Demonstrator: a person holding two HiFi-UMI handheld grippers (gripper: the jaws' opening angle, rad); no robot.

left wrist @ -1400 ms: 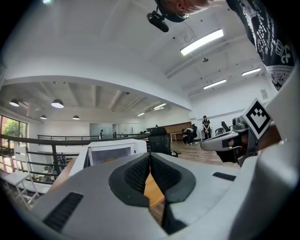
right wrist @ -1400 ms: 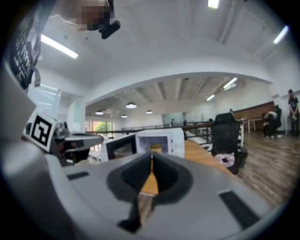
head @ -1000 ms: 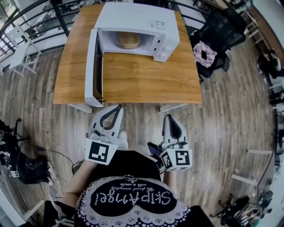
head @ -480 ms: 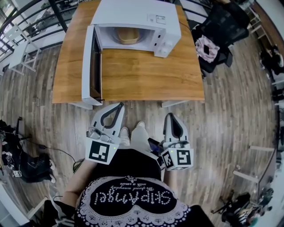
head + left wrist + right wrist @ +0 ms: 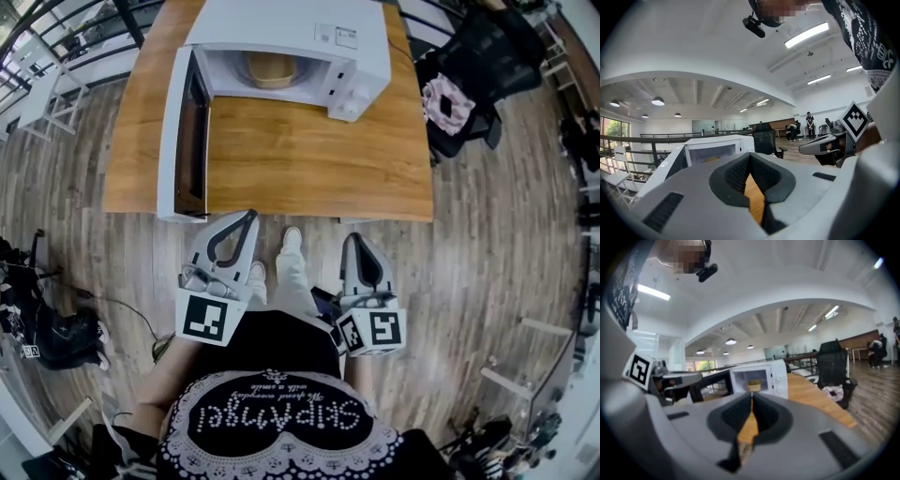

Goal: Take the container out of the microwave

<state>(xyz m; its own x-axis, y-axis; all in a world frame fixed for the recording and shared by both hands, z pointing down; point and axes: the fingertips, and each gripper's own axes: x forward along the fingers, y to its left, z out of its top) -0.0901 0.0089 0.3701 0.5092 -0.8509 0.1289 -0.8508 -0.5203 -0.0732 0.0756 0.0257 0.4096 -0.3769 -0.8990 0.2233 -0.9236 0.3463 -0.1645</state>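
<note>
The wooden worktop (image 5: pixel 309 159) is carrying the white microwave (image 5: pixel 281 23), door (image 5: pixel 176 131) hanging wide open, with the tan container (image 5: pixel 271 70) sitting inside. The left gripper (image 5: pixel 247 217) and right gripper (image 5: pixel 355 240) are hovering near the worktop's edge, jaws together, empty.

**Around the room: table, chair, clutter**

The wooden table (image 5: pixel 309 159) is sitting square on the plank floor (image 5: pixel 487 262). A black office chair (image 5: pixel 487 56) is standing just beside its right edge, carrying a pink and white cloth (image 5: pixel 448 101). A black bag (image 5: pixel 56 342) is lying at left. A dark railing (image 5: pixel 642 137) is running behind, and people (image 5: pixel 808 123) are lingering far off.
</note>
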